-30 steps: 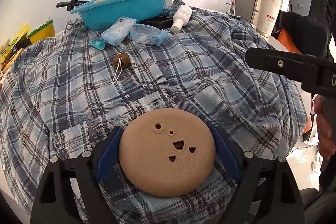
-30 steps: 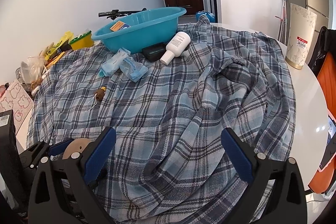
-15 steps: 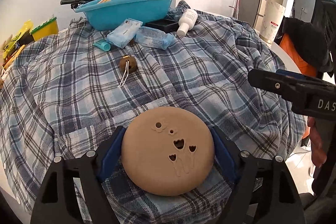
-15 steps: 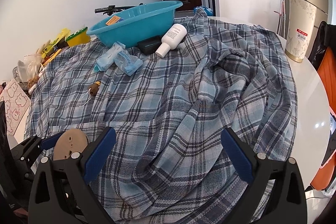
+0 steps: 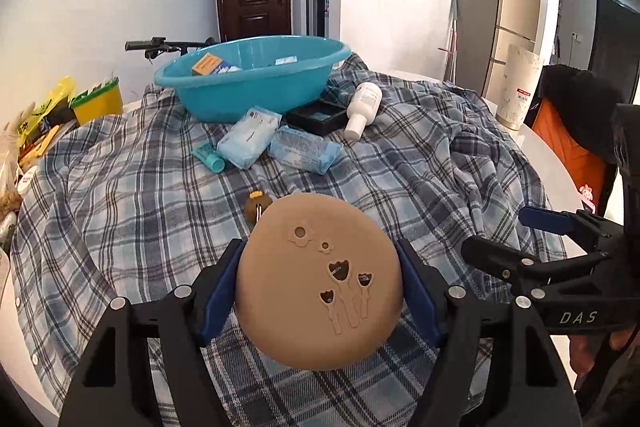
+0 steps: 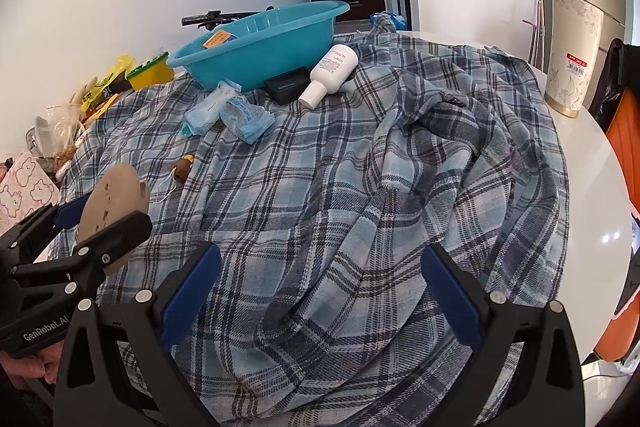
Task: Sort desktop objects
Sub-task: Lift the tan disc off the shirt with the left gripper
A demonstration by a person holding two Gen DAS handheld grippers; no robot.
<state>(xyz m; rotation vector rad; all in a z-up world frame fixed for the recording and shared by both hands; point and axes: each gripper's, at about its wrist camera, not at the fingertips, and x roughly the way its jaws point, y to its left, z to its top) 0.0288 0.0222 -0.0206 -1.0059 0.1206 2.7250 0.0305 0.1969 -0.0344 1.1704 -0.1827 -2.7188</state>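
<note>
Where plaid ends, basin [image 5: 224, 99] holds cartons [image 5: 206, 63] (two).

Left tongs [image 5: 320, 291] have just closed, clamped; right tongs [image 6: 320, 291] gape empty.

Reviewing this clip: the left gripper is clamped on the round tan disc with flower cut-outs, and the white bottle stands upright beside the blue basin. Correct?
Not quite. The white bottle lies on its side, cap end toward the camera, as the right wrist view shows. The left gripper is clamped on the tan disc, and the bottle is beside the blue basin.
</note>
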